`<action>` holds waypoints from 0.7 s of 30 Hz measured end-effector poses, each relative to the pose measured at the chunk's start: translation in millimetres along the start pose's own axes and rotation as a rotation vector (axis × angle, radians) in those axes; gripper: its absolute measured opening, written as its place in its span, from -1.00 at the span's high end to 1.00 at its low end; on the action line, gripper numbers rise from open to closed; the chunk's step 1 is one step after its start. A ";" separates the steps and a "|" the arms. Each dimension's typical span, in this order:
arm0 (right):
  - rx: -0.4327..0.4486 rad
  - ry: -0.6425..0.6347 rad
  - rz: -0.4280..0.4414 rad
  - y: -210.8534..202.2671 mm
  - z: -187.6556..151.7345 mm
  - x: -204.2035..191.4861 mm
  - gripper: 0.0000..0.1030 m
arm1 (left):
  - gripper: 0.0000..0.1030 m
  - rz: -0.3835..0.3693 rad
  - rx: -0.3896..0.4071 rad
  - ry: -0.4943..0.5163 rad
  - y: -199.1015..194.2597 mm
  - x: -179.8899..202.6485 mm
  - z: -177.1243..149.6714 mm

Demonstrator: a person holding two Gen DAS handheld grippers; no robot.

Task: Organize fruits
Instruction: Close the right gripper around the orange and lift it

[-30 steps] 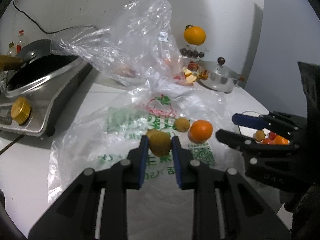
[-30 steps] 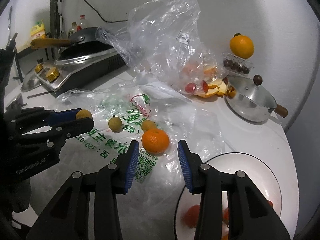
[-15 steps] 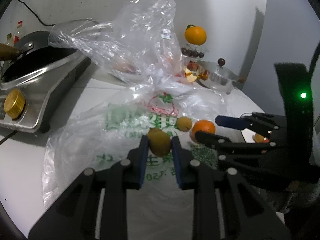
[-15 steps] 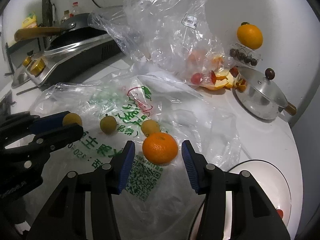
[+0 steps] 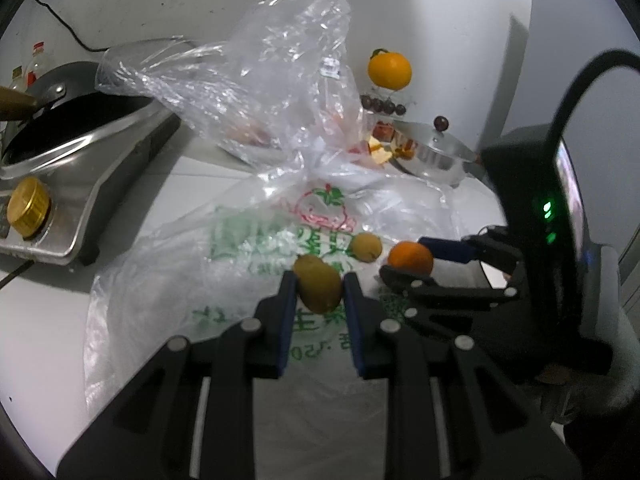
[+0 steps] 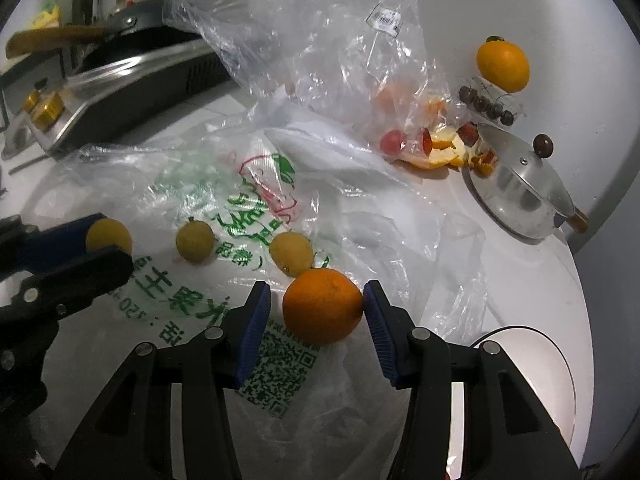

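Observation:
My left gripper (image 5: 319,280) is shut on a small yellow-green fruit (image 5: 318,294), held just above the printed plastic bag (image 5: 256,240). In the right wrist view the same fruit (image 6: 108,236) shows between that gripper's tips at the left edge. My right gripper (image 6: 316,298) straddles an orange (image 6: 322,306) that lies on the bag, and its jaws are closing. The right pad is at the peel, while a small gap remains at the left pad. Two more yellow fruits (image 6: 195,244) (image 6: 291,253) lie just beyond.
A white plate (image 6: 520,330) sits at the lower right. A lidded steel pot (image 6: 520,196), orange peels (image 6: 440,148) and a crumpled clear bag (image 6: 320,40) stand behind. A stove with a pan (image 6: 132,80) fills the far left. Another orange (image 6: 503,65) rests on a stand by the wall.
My right gripper has moved forward and down from over the plate until its fingers flank the orange. The left gripper has kept still with its fruit.

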State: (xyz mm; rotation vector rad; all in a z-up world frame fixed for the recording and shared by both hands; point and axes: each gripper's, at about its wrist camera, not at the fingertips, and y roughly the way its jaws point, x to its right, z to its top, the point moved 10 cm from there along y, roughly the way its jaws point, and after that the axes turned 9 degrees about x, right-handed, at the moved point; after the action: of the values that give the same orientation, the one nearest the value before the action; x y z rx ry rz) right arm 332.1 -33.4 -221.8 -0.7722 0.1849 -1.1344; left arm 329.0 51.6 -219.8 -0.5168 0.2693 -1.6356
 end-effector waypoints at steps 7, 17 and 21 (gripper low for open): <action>0.022 -0.023 -0.011 -5.1 -0.3 -0.6 0.17 | 0.54 0.000 0.003 0.030 -5.0 4.1 7.0; 0.144 0.035 0.009 -66.5 10.2 14.0 0.17 | 0.54 -0.001 0.036 0.057 -30.6 23.1 21.7; 0.182 0.038 0.042 -86.3 10.6 16.1 0.17 | 0.54 0.015 0.065 0.047 -47.3 33.6 29.4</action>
State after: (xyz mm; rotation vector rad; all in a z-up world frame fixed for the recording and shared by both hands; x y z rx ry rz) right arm 280.3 -59.7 -155.2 -0.5827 0.1272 -1.1100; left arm 299.6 28.7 -166.5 -0.4265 0.2537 -1.6375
